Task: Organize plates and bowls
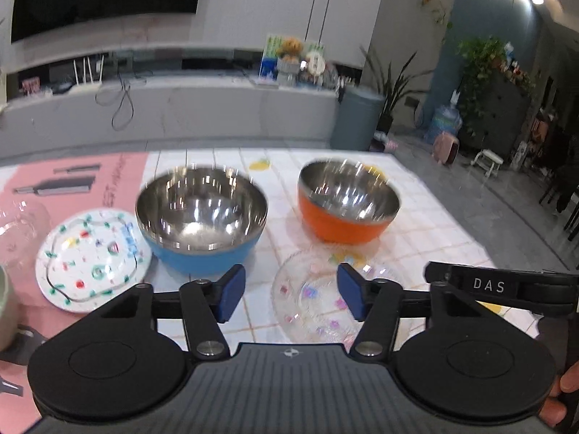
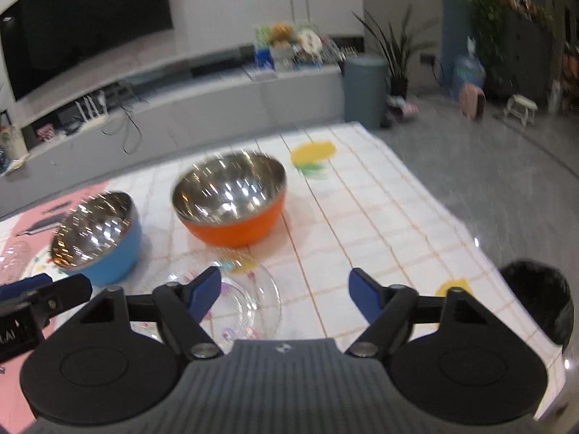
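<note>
A blue steel-lined bowl [image 1: 201, 224] and an orange steel-lined bowl [image 1: 347, 204] stand upright on the tiled tablecloth. A clear glass plate [image 1: 315, 300] lies in front of them. A white plate with coloured dots [image 1: 92, 258] lies left of the blue bowl. My left gripper [image 1: 289, 294] is open and empty, hovering above the glass plate's near edge. In the right wrist view the orange bowl [image 2: 231, 202], blue bowl [image 2: 99, 242] and glass plate [image 2: 242, 296] show. My right gripper [image 2: 286, 294] is open and empty, just right of the glass plate.
A clear glass [image 1: 20, 224] and a pale green cup [image 1: 5, 307] sit at the far left on a pink mat [image 1: 72, 188]. The table's right edge [image 2: 470, 231] drops to a grey floor. A dark object [image 2: 539, 296] lies off the near right corner.
</note>
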Demonstrator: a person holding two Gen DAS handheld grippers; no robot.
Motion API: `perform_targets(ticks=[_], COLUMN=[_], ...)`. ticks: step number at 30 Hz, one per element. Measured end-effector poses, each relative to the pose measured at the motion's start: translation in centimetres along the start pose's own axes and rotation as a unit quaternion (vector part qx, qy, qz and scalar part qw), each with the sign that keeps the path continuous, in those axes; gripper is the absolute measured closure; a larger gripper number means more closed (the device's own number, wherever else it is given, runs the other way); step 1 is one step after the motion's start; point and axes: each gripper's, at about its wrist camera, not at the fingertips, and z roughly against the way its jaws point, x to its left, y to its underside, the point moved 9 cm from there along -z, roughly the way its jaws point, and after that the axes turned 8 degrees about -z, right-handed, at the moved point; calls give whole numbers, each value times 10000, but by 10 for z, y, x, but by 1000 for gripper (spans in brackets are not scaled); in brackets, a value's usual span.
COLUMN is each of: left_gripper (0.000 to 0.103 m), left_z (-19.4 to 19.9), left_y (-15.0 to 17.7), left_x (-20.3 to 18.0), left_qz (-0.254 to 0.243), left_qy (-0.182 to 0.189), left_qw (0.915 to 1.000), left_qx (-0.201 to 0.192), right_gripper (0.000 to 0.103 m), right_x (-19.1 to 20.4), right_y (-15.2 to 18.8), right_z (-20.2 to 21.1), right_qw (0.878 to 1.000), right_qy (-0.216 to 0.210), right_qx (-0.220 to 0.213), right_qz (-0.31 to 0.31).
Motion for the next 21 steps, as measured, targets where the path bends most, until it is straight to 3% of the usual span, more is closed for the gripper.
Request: perform_targets(ticks=[2, 5, 11, 15, 21], left_gripper=[39, 40, 41, 56, 58], left_z=[-8, -21, -35, -44, -51], left_y=[4, 12, 26, 35, 38], left_x=[8, 16, 36, 37, 37], left_qz=[45, 261, 683, 1172, 1363], left_qy=[4, 116, 307, 733, 866], left_qw=[9999, 9992, 9958, 9874, 9846], left_qx=[117, 288, 521, 772, 665], right_gripper=[52, 52, 52, 52, 59], right_x=[-5, -5, -8, -9, -12], right_y=[8, 17, 19, 21, 21], right_z=[-15, -31, -47, -55, -64], right_qw=[9995, 9979, 9966, 9949, 9927], right_qy=[120, 116, 204, 194, 62], right_qx=[275, 567, 665, 826, 900], right_qz=[-77, -301, -448, -554, -807])
